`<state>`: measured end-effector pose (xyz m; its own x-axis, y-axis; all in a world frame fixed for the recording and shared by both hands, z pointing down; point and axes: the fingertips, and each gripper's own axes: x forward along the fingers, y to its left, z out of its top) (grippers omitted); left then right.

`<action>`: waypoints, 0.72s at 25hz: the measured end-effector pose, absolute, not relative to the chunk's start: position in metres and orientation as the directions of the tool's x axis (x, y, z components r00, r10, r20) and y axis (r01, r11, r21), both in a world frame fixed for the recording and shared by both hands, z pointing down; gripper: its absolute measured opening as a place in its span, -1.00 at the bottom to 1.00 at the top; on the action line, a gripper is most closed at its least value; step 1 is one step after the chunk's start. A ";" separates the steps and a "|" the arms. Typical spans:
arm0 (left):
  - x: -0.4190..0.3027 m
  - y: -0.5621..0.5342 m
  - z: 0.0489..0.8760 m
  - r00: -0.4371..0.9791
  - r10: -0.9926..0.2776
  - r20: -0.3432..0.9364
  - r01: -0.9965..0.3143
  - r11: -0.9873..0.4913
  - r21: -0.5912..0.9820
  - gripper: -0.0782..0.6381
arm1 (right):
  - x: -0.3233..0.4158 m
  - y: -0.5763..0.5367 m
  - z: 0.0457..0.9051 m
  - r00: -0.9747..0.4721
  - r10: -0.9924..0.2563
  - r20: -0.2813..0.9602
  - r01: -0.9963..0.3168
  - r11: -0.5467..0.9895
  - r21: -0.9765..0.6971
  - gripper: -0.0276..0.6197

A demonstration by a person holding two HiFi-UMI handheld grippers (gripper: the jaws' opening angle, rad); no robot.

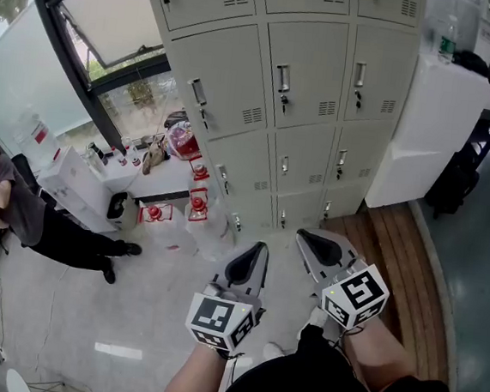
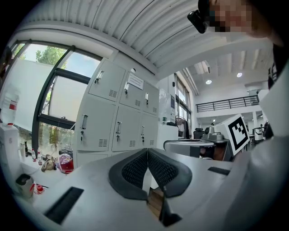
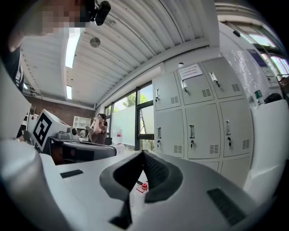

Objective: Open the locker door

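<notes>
The left tongs (image 1: 255,252) and the right tongs (image 1: 306,237) both have their jaws together with nothing between them. In each gripper view the ribbed pads (image 2: 135,169) meet at the tips. In the head view the two sit side by side at 6 o'clock, apart from each other and held level. Both point toward 12 o'clock, and their marker cubes (image 1: 223,320) are nearest the person's arms.

The lockers (image 1: 300,75), a grey bank stacked in rows, stand at 12 o'clock, well apart from both tongs. Every locker door (image 1: 307,72) in view is shut, each with an upright bar handle (image 1: 282,76) and a small vent. Neither pair of tongs touches a door or a handle.

At 10 o'clock from the tongs a low white worktop (image 1: 164,183) beside the lockers carries red containers (image 1: 184,139) and small clutter, under a large window (image 1: 89,21). At 9 o'clock a person (image 1: 20,204) sits with legs stretched over the pale floor. At 2 o'clock a tall white cabinet (image 1: 433,123) stands just beside the locker bank. A strip of wooden flooring (image 1: 399,249) runs at 3 o'clock.
</notes>
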<state>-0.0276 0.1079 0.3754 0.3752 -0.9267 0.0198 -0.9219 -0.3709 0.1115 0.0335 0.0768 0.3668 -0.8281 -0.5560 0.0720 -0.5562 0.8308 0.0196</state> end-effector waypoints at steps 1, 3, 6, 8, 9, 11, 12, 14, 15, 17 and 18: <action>-0.028 0.108 0.376 0.376 -0.926 0.019 -0.921 -0.372 0.113 -0.73 | 0.034 0.077 0.367 -0.827 -0.558 0.073 -0.558 0.829 0.019 -0.75; -0.028 0.110 0.376 0.379 -0.925 0.016 -0.920 -0.374 0.115 -0.73 | 0.035 0.079 0.367 -0.824 -0.562 0.071 -0.562 0.827 0.020 -0.75; -0.028 0.112 0.375 0.381 -0.924 0.011 -0.919 -0.377 0.118 -0.73 | 0.034 0.083 0.365 -0.823 -0.564 0.067 -0.563 0.826 0.029 -0.75; -0.029 0.114 0.374 0.384 -0.923 0.006 -0.917 -0.380 0.120 -0.73 | 0.033 0.084 0.363 -0.825 -0.562 0.063 -0.561 0.827 0.036 -0.75; -0.028 0.114 0.373 0.385 -0.923 0.006 -0.916 -0.382 0.121 -0.73 | 0.033 0.085 0.362 -0.825 -0.562 0.061 -0.560 0.827 0.039 -0.75; -0.028 0.113 0.374 0.387 -0.922 0.006 -0.915 -0.383 0.125 -0.73 | 0.032 0.085 0.360 -0.826 -0.561 0.059 -0.560 0.828 0.043 -0.75; -0.028 0.112 0.375 0.387 -0.922 0.006 -0.915 -0.383 0.128 -0.73 | 0.033 0.084 0.360 -0.825 -0.562 0.060 -0.560 0.827 0.044 -0.75; -0.026 0.110 0.377 0.388 -0.922 0.005 -0.914 -0.384 0.133 -0.73 | 0.034 0.081 0.361 -0.821 -0.567 0.068 -0.566 0.824 0.042 -0.75; -0.025 0.108 0.378 0.388 -0.922 0.005 -0.913 -0.384 0.136 -0.73 | 0.036 0.079 0.362 -0.819 -0.570 0.071 -0.568 0.822 0.039 -0.75; -0.025 0.103 0.378 0.386 -0.922 0.005 -0.914 -0.382 0.140 -0.73 | 0.037 0.072 0.362 -0.817 -0.571 0.073 -0.571 0.821 0.032 -0.75; -0.025 0.099 0.377 0.385 -0.923 0.005 -0.914 -0.380 0.142 -0.73 | 0.038 0.068 0.362 -0.818 -0.571 0.073 -0.570 0.821 0.030 -0.75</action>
